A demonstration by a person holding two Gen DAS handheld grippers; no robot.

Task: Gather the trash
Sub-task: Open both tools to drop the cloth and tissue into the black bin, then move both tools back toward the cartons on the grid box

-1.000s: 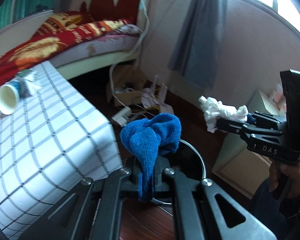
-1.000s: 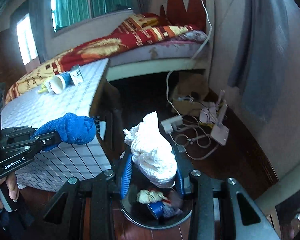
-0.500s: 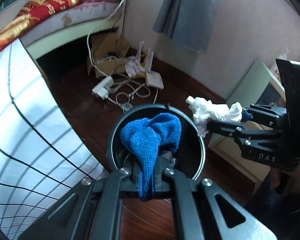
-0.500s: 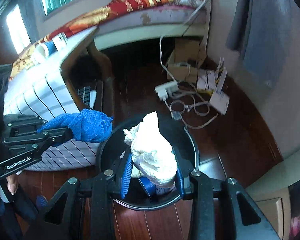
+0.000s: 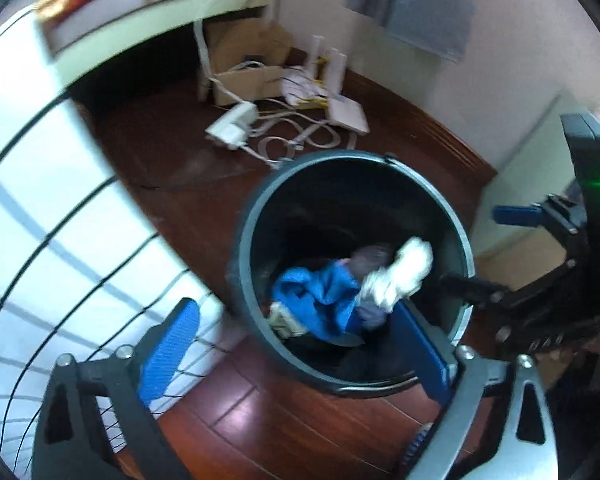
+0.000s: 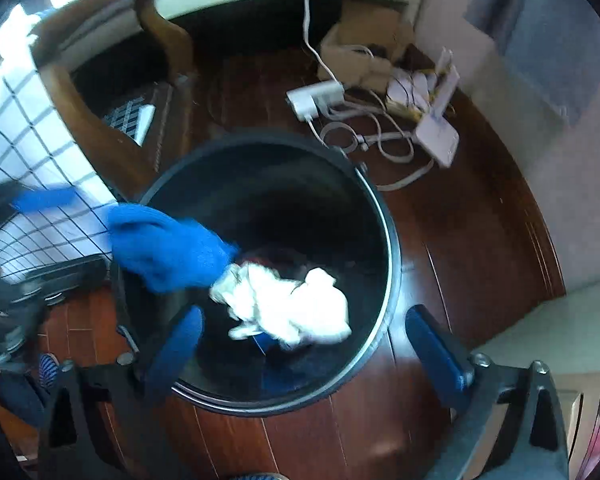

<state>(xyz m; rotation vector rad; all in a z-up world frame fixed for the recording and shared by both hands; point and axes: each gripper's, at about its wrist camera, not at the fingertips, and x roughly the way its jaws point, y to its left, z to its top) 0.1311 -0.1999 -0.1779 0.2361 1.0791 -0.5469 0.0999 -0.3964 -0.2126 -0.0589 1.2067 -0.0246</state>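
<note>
Now fuzzy blue cloth point(image 5: 320, 300), crumpled white tissue point(image 6: 296, 308) inside round black bin point(image 5: 240, 264).

Home bedroom. Shown by bed point(image 5: 148, 4) with red patterned bedding against the wall, beyond the black trash bin point(image 5: 240, 248). Dark wood plank floor point(image 5: 260, 412) under the bin. Power strip point(image 6: 314, 98), cables and cardboard box point(image 5: 240, 60) behind the bin. Grey curtain point(image 5: 416, 0) above, at the wall.
</note>
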